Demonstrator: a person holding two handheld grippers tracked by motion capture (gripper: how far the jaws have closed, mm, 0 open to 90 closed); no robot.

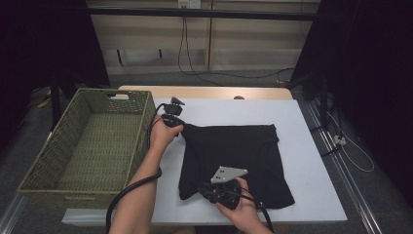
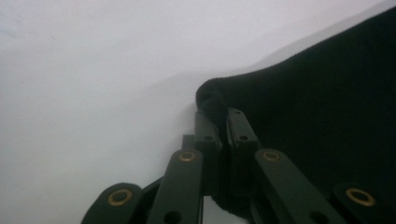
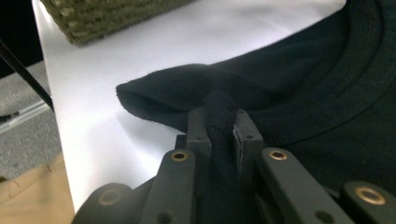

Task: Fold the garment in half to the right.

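Black shirt (image 1: 234, 161) flat on table (image 1: 311, 161) | left gripper (image 2: 219, 116) jaws pinch far corner | right gripper (image 3: 223, 116) jaws pinch near edge

— What sort of place is this?

— A recording lab or studio, I'd say. The white counter (image 1: 311, 161) stands alone on grey carpet, with black curtains (image 1: 370, 58) hanging to either side of it.

— Anything else?

— Behind the counter, cables (image 1: 187, 53) trail down a plain panelled wall from a socket. Right of the counter a stand's legs (image 1: 321, 97) rest on the floor beside another loose cable.
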